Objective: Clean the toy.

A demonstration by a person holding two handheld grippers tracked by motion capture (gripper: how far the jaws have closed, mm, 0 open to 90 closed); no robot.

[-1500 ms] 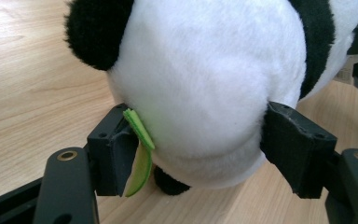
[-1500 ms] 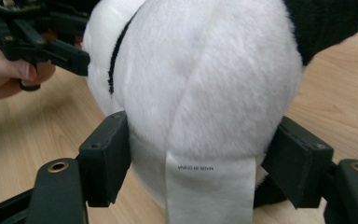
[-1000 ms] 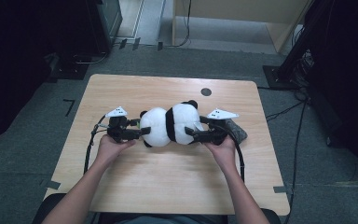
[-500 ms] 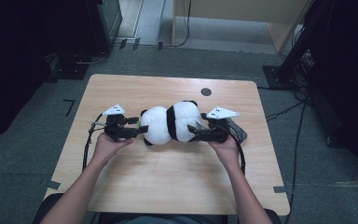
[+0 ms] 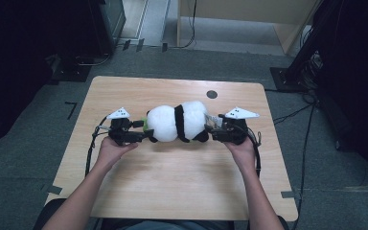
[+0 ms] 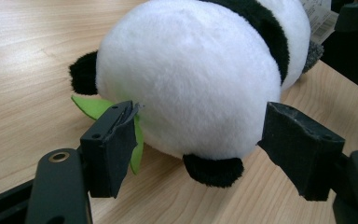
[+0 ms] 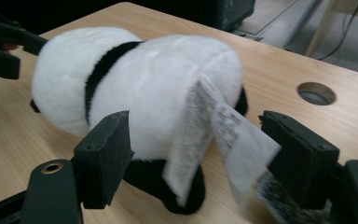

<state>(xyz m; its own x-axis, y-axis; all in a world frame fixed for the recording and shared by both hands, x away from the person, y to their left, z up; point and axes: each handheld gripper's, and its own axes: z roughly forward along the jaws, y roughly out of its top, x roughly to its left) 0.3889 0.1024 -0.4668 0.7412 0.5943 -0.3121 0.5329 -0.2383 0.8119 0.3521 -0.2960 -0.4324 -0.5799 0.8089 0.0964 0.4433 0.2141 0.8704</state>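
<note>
The table (image 5: 139, 191) is bare wood with a small round hole (image 5: 212, 94) toward the far edge, and the panda (image 5: 177, 122) lies on its side across the middle of it, between my two hands. It is a plump plush toy, white with a black band round the body and black paws, so I judge it light, soft and springy; the pile will give under the pads rather than slip, and nothing on it can break. My left gripper (image 6: 200, 140) stands half open round the head end, the pads (image 6: 114, 144) just short of the fur, one beside the green felt leaf (image 6: 93, 106) that sticks out below. My right gripper (image 7: 198, 154) is at the rear end, its jaws have just been closing and are still apart, with the paper tags (image 7: 214, 135) hanging between them and the fur not yet pinched. I'd take hold of the round bulk at each end, deep enough to squeeze stuffing, and keep off the leaf and the tags, which would bend or tear.
</note>
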